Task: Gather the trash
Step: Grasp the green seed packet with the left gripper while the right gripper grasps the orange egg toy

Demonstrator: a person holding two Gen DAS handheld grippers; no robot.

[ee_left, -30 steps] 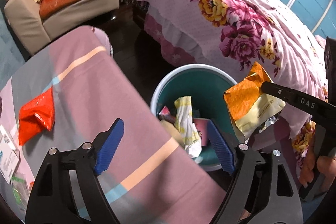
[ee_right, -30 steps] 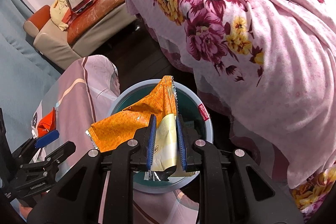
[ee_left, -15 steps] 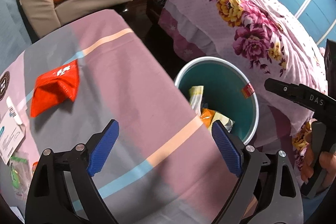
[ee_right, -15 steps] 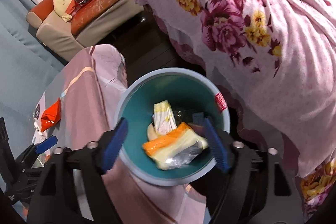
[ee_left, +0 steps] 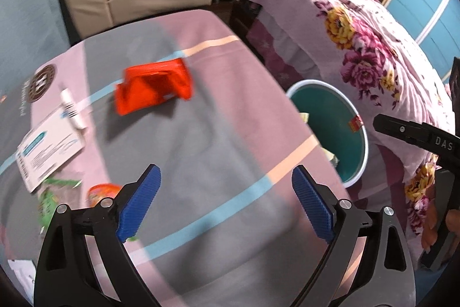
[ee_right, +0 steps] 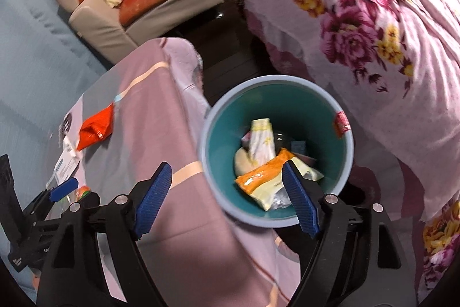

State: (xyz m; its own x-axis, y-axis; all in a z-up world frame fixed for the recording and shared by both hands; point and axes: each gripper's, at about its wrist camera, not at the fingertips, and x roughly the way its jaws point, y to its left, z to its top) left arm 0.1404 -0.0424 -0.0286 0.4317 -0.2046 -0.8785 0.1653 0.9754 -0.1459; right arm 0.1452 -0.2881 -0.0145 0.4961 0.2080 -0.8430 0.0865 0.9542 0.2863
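- The left gripper hangs over the striped tablecloth, blue pads spread wide, gripping nothing.
- The right gripper sits at the bottom of its frame above the teal bin, fingers also spread and empty.
- An orange and yellow wrapper lies inside the bin on other rubbish.
- A red snack packet, the nearest trash left, lies flat on the cloth in the upper left of the left frame.
- Lower left, a green wrapper and a small orange packet sit near the left finger.
- Risk: the flat packet may slide under closing pads, or the pads may pinch loose cloth and drag it.
- A white leaflet and a small white tube lie just beside the packet and could be swept along.
- The flowered bedspread crowds the bin's right side.
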